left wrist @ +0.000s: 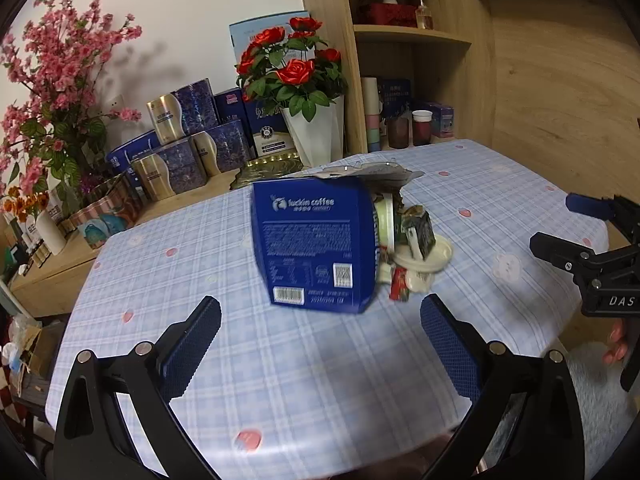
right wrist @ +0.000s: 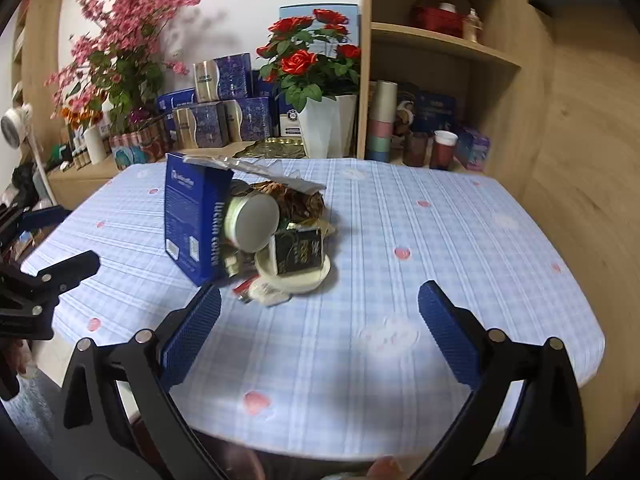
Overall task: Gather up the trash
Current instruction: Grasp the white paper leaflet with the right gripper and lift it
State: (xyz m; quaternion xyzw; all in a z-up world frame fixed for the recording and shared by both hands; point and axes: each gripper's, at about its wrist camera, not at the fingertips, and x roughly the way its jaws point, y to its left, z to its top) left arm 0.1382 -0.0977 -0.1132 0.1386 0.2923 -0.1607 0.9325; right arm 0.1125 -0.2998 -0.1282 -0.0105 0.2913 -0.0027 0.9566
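A pile of trash sits mid-table: a blue coffee box [left wrist: 316, 244] [right wrist: 196, 220] stands upright, a pale green round tin [right wrist: 252, 222] [left wrist: 386, 220] leans on it, and a dark wrapper [right wrist: 298, 250] [left wrist: 420, 234] rests on a white lid [right wrist: 296, 276] [left wrist: 424, 258]. Small red and white scraps [right wrist: 260, 294] [left wrist: 400, 286] lie in front, silver foil [right wrist: 264, 174] [left wrist: 368, 172] on top. My left gripper [left wrist: 320, 344] is open, just short of the box. My right gripper [right wrist: 320, 336] is open, near the pile's front right; in the left wrist view it [left wrist: 560, 224] shows at the right edge.
The table [left wrist: 280, 380] [right wrist: 440, 240] wears a blue plaid cloth with pink spots. Behind it are a sideboard with blue gift boxes [left wrist: 188, 148] [right wrist: 224, 116], red roses in a white vase [left wrist: 316, 132] [right wrist: 324, 124], pink blossoms [left wrist: 52, 80], and wooden shelves with cups [right wrist: 442, 148].
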